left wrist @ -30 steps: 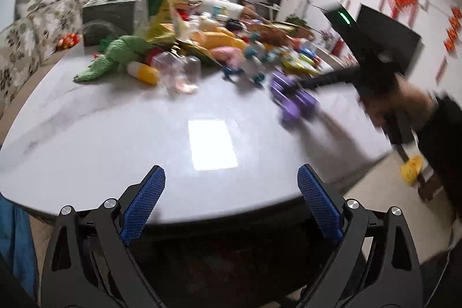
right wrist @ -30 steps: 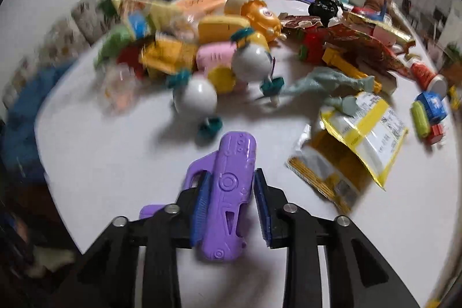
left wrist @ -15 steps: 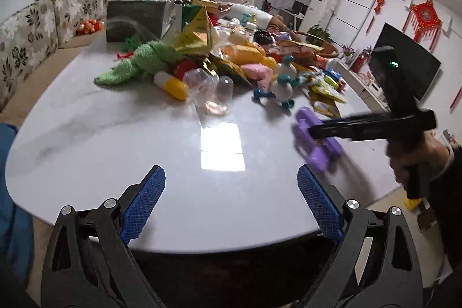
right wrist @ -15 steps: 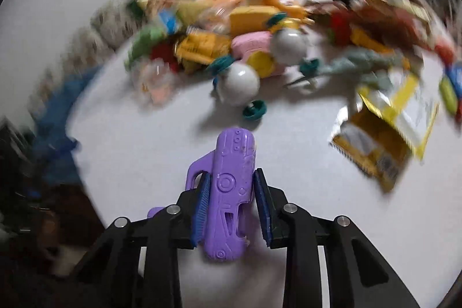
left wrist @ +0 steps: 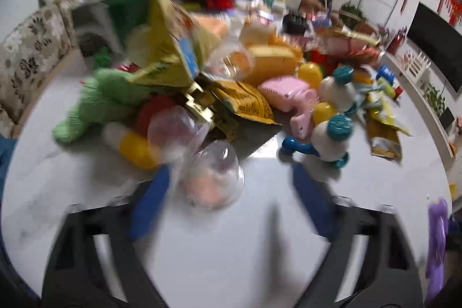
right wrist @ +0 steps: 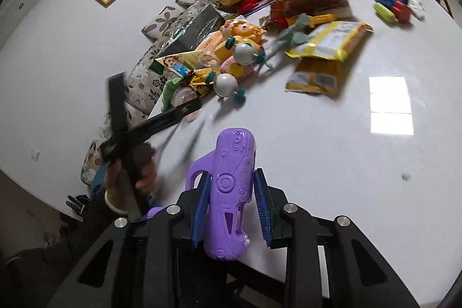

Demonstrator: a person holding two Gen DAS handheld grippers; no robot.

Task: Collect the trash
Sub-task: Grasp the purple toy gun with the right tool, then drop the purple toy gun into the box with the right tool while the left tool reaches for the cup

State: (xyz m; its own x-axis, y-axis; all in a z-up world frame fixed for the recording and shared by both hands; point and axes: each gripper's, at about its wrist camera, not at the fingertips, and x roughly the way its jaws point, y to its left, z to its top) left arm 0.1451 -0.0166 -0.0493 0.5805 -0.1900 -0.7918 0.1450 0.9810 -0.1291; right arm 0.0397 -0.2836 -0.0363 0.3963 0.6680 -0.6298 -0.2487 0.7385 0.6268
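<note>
My right gripper (right wrist: 232, 207) is shut on a purple toy gun (right wrist: 229, 192) and holds it over the near edge of the white table (right wrist: 332, 163). The gun also shows at the right edge of the left wrist view (left wrist: 437, 244). My left gripper (left wrist: 231, 192) is open and blurred, its blue pads on either side of a clear plastic dome cup (left wrist: 213, 175) at the front of the pile. Yellow snack wrappers (left wrist: 245, 103) lie in the pile, and more of them (right wrist: 329, 48) show in the right wrist view.
A heap of toys and packets covers the far table: a green knitted toy (left wrist: 98, 103), a pink toy gun (left wrist: 291, 100), white-and-teal toys (left wrist: 332, 134), a yellow capsule (left wrist: 135, 146). A floral sofa (left wrist: 26, 59) stands left.
My left gripper has moved forward fast to the pile and now flanks the clear cup. My right gripper has pulled back toward the table edge with the purple gun.
</note>
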